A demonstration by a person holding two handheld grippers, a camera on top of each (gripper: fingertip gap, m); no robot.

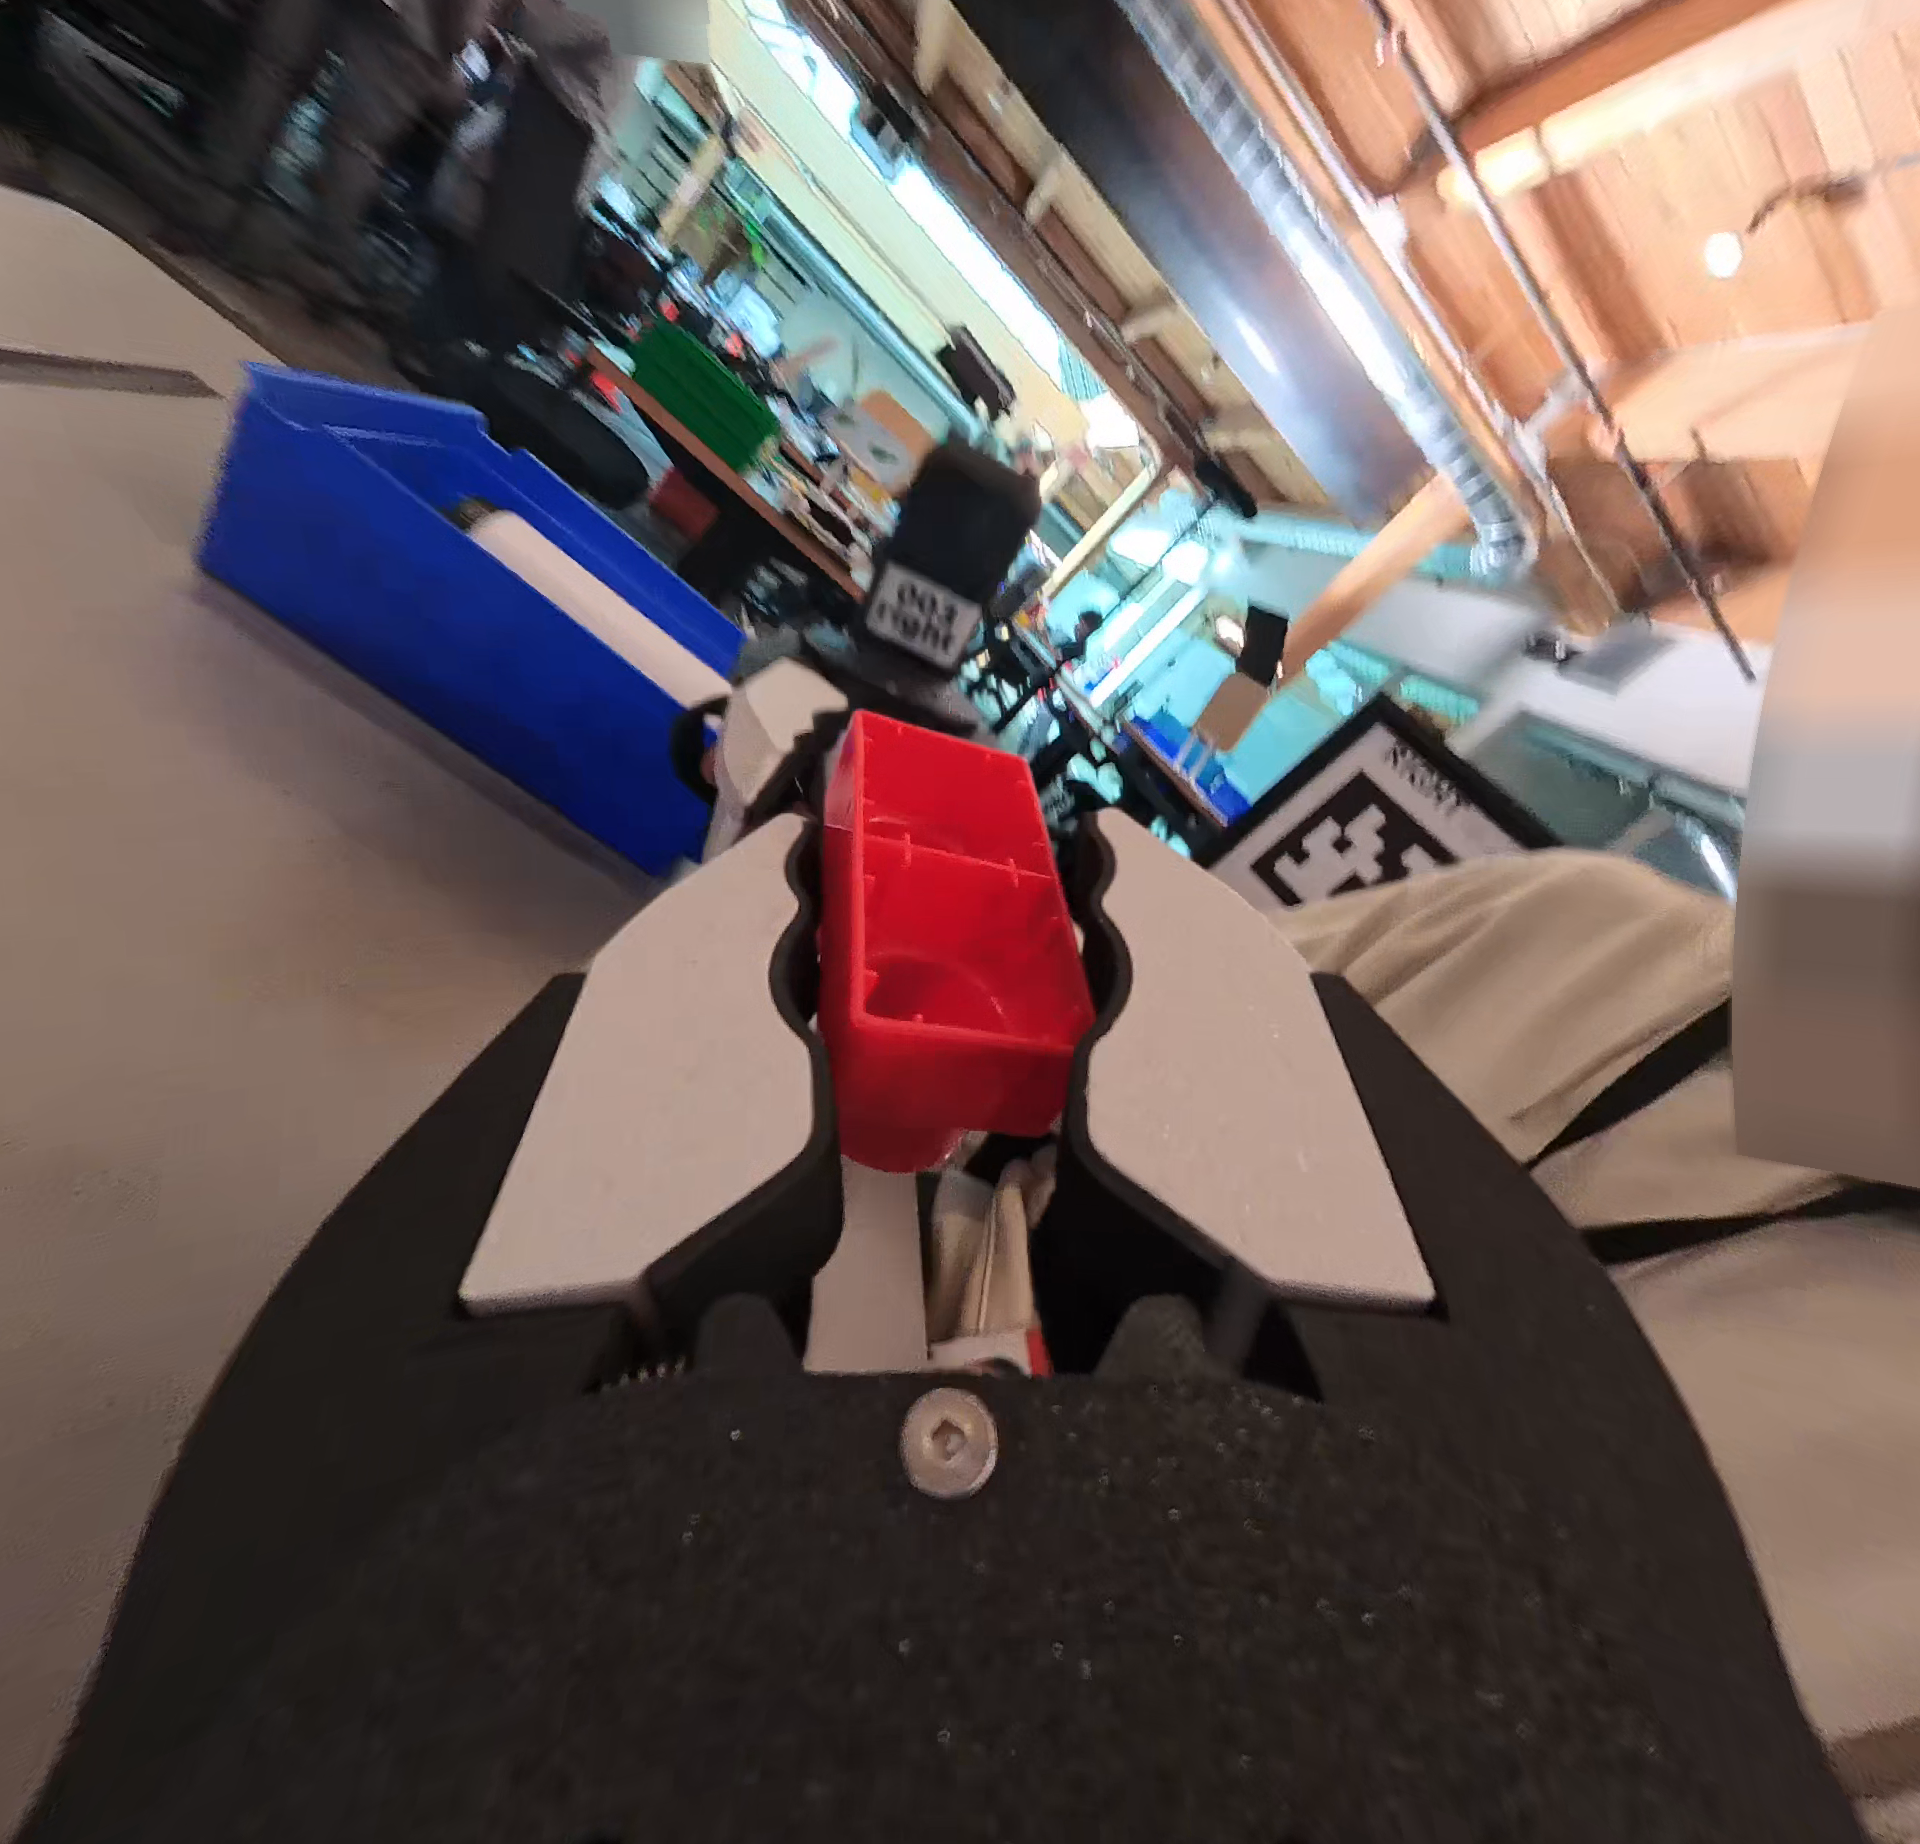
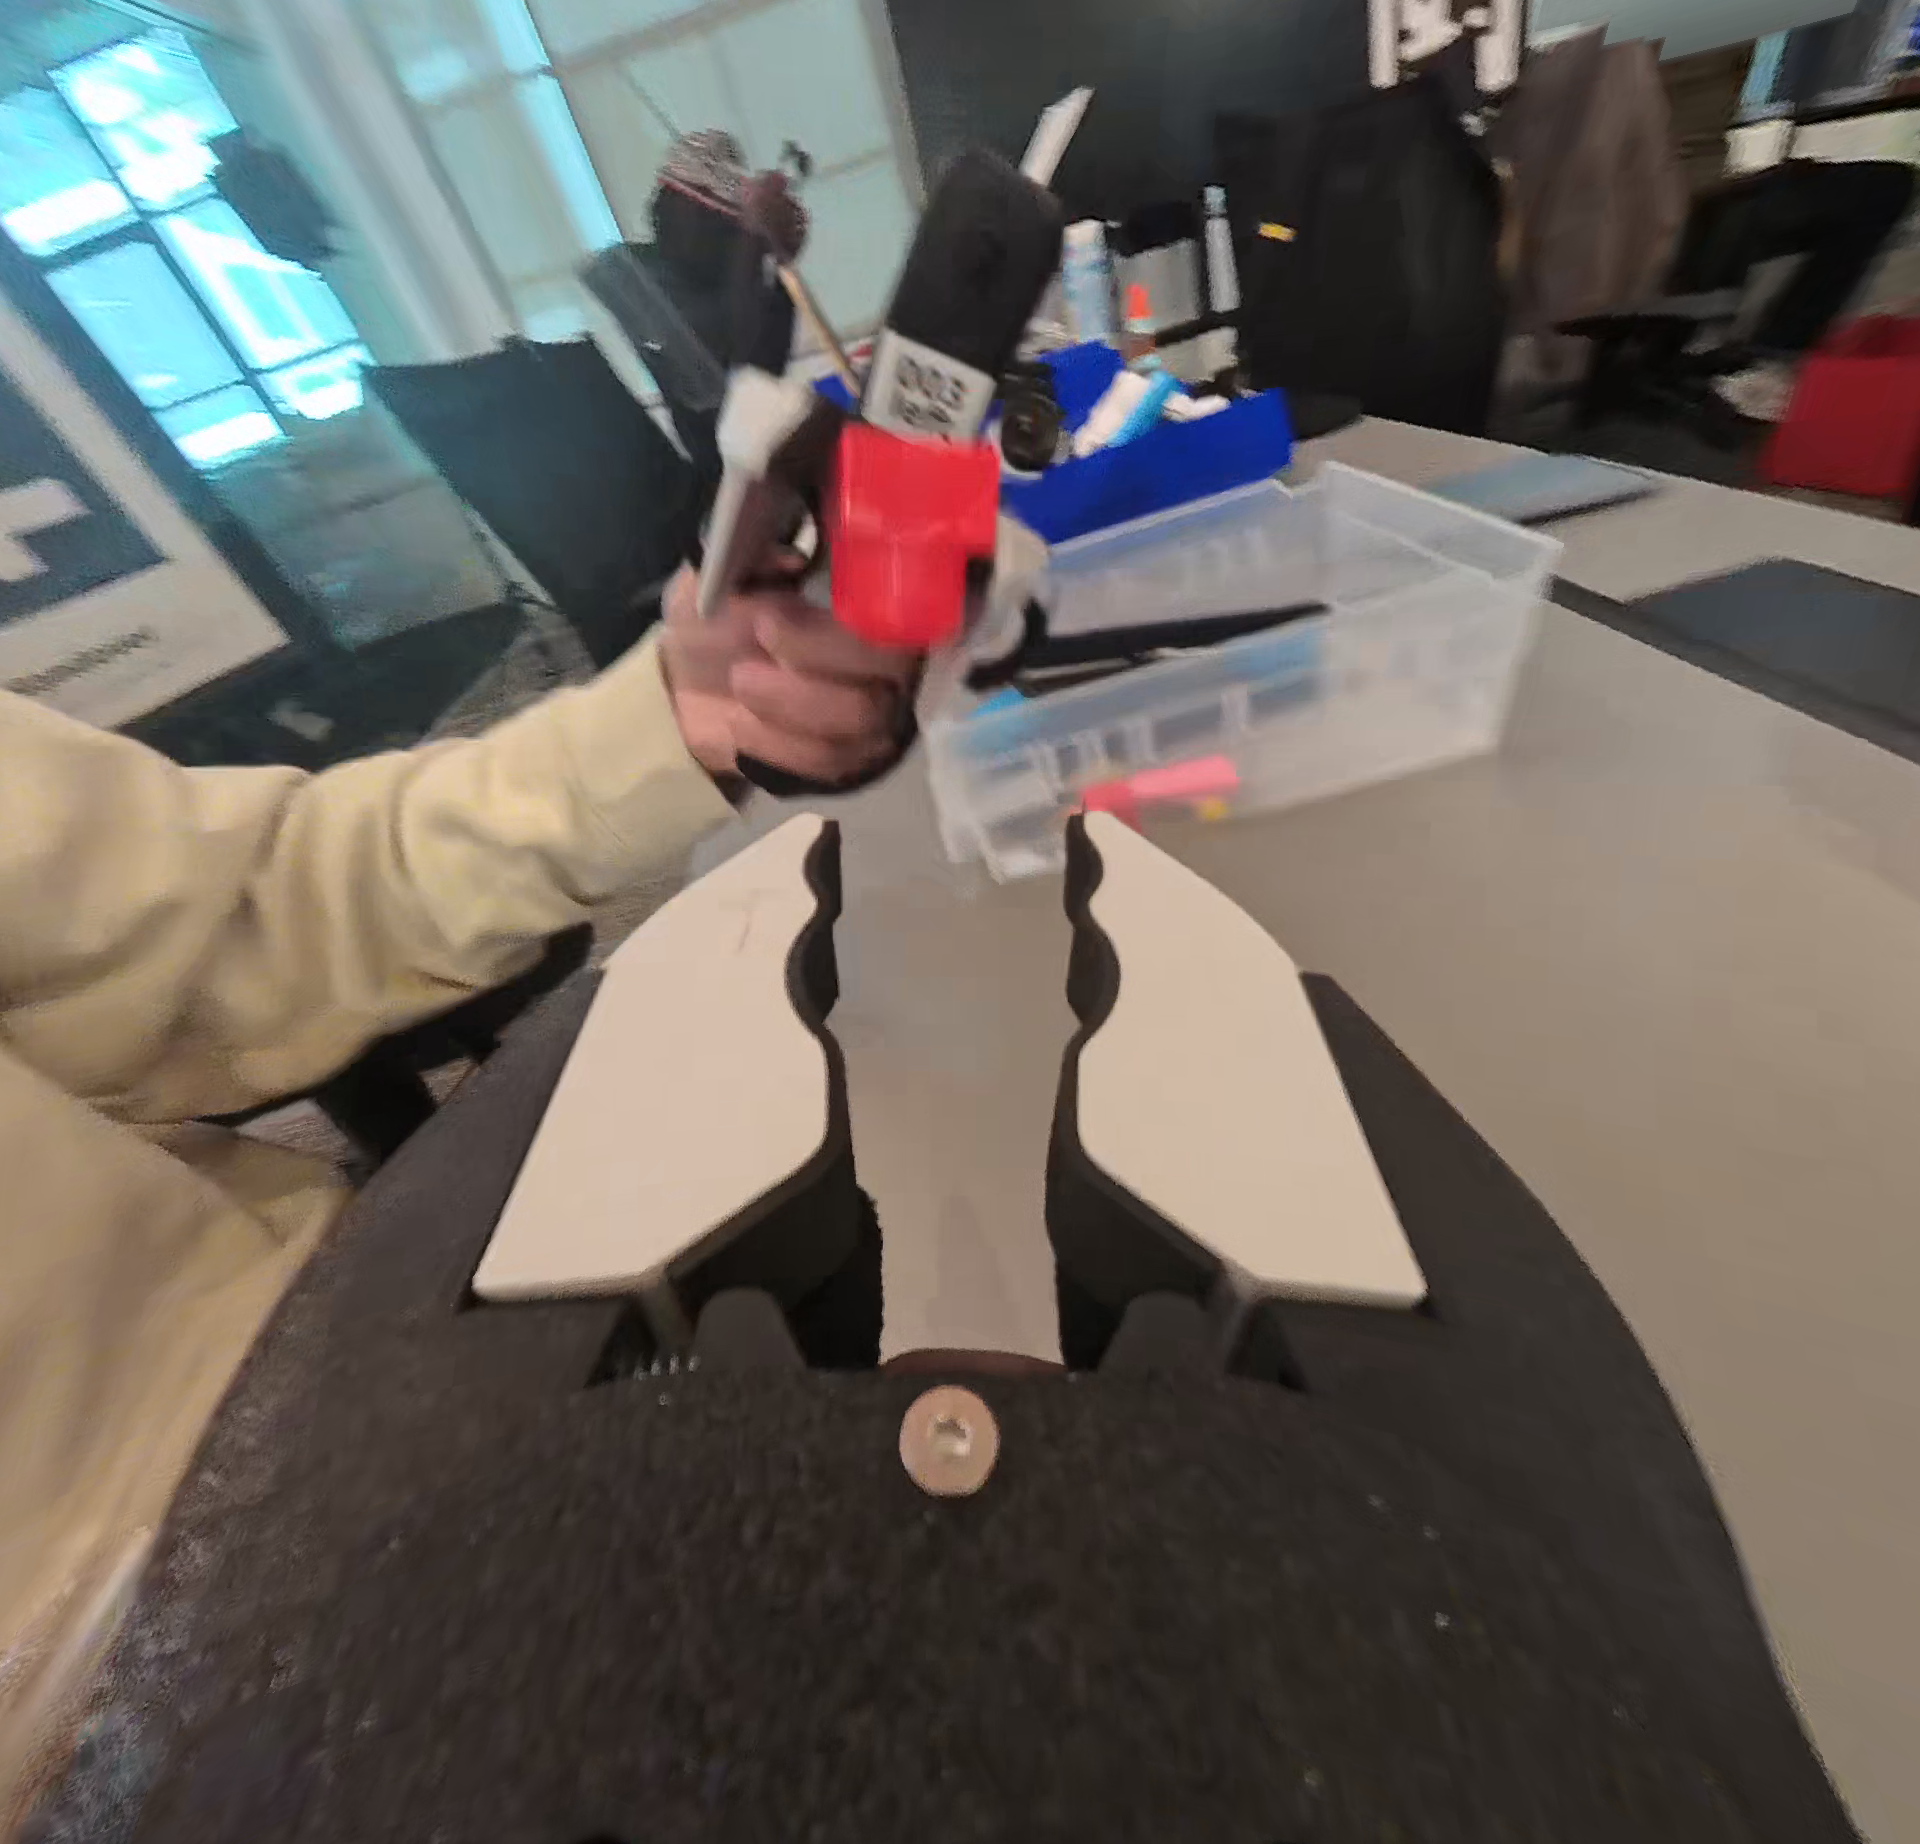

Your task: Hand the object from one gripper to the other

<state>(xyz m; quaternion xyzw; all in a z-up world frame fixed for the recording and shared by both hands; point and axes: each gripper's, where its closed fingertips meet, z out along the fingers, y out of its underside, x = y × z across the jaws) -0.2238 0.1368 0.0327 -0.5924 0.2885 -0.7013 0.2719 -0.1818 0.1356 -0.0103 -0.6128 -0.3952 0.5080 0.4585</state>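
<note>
A red hollow plastic block [image 1: 945, 953] sits clamped between the white fingers of my left gripper [image 1: 940, 838], which is shut on it. In the right wrist view the same block [image 2: 904, 537] is held up in the air by the left gripper [image 2: 878, 516], in a hand with a cream sleeve [image 2: 312, 880]. My right gripper [image 2: 951, 838] is open and empty. It points at the block from a short way off, without touching it. In the left wrist view the right gripper's black body [image 1: 940, 568] shows just beyond the block's far end.
A blue bin [image 1: 447, 589] holding a white object stands on the grey table [image 2: 1455, 1015]. A clear plastic compartment box [image 2: 1299, 631] with small parts lies behind the block, with a blue bin [image 2: 1143, 464] behind it. A black-and-white marker board [image 1: 1361, 828] stands to the right. Some 7 cm of space lies between my two pairs of fingers.
</note>
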